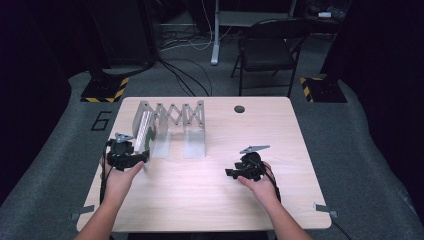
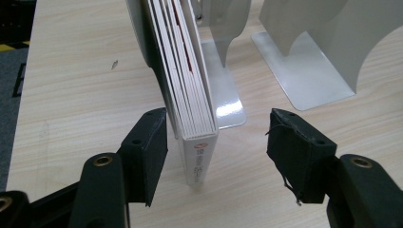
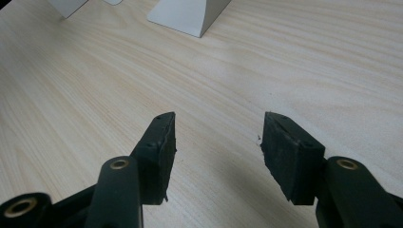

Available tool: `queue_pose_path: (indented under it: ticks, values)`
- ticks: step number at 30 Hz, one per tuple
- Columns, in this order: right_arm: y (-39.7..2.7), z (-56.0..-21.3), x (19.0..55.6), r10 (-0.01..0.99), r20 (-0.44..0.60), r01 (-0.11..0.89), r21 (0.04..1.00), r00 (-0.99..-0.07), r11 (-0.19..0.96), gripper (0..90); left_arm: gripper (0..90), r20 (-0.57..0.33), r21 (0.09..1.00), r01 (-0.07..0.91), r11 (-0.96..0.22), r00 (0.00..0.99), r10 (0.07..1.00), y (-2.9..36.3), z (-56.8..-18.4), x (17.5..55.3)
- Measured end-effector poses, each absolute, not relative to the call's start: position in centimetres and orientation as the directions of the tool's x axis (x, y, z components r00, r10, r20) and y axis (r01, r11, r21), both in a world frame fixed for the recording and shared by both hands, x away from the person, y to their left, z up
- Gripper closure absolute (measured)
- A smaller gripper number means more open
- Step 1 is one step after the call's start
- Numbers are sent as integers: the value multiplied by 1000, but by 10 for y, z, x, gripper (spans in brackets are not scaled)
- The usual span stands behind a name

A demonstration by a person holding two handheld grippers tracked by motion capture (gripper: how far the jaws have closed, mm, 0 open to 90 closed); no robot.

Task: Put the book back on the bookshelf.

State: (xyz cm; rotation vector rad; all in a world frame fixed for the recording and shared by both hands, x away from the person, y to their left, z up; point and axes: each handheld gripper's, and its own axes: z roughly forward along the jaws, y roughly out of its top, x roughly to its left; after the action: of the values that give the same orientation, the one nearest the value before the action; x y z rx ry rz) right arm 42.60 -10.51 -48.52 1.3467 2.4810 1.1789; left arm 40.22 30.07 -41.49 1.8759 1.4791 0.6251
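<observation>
Between the left tongs, spread wide, stands an upright book, spine nearest, touching the left pad. Right tongs hang released, well apart over bare surface.

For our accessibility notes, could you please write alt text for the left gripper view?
The left gripper is open, its two black jaws either side of the spine end of a white book standing upright on a pale wooden table. The near jaw sits close against the book's cover. Behind it stand the white metal plates of a book rack.
</observation>
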Motion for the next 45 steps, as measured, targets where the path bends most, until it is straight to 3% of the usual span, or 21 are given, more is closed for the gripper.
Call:
queue_pose_path:
  ticks: [28,45]
  values:
    - [-107,-485,423,747,264,677,663,-611,319,454,383,-46,749,632,-199,349,936,305,-403,358]
    - [-107,-485,423,747,267,678,663,-610,317,452,384,-53,731,631,-262,435,899,277,-433,345]
